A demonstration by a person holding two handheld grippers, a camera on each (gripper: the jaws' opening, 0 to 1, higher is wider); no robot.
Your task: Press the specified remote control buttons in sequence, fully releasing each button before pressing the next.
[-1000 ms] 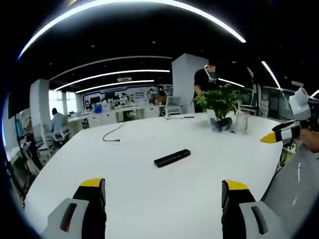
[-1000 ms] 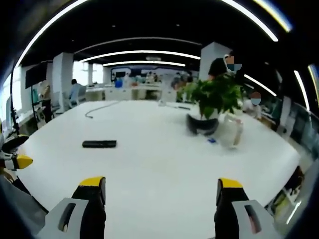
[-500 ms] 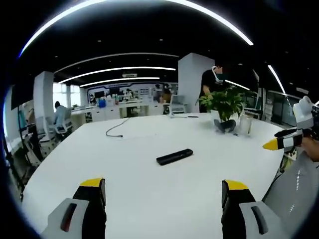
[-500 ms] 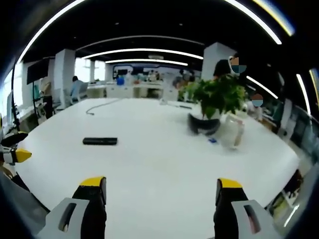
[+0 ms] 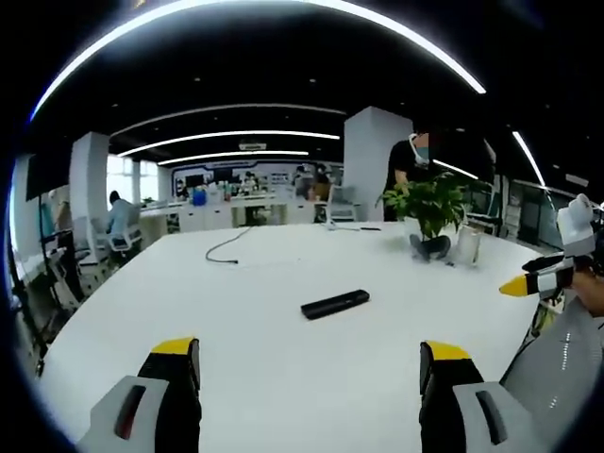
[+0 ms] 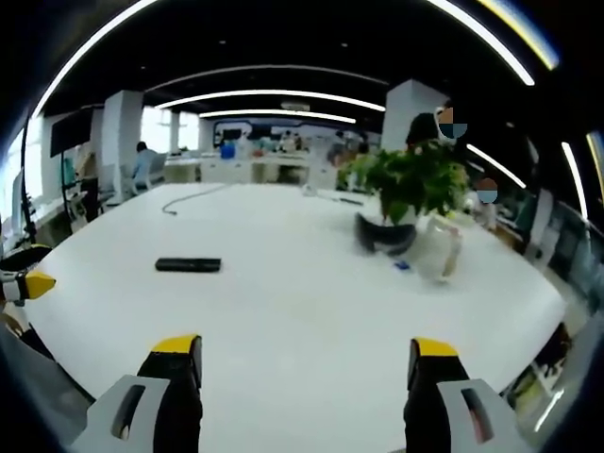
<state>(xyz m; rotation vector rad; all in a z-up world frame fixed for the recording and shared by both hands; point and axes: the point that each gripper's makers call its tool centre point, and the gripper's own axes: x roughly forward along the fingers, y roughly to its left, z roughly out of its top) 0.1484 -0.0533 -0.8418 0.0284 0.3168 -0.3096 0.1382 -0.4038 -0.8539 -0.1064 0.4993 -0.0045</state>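
A black remote control [image 5: 335,304] lies flat on the wide white bench [image 5: 283,377], out toward the middle and well apart from both tools. In the left gripper view it sits ahead of the left gripper [image 5: 307,363], angled with its right end a little farther away. In the right gripper view the same remote control [image 6: 188,265] lies off to the left of the right gripper [image 6: 307,363], lengthwise across the picture.

Both grippers have their yellow-tipped jaws spread wide, with nothing between them but bare bench top (neither touches the remote). The right gripper's yellow tip [image 5: 517,286] also shows at the right edge of the left gripper view, held above the bench edge near a grey sleeve [image 5: 557,354]; the left gripper's tip [image 6: 30,283] shows at the left edge of the right gripper view.

A potted plant [image 6: 401,203] stands on the far side of the bench, with a clear jug [image 6: 439,250] just beside it. A dark cable [image 5: 226,250] trails across the far bench top. A person [image 5: 411,170] stands behind the plant.
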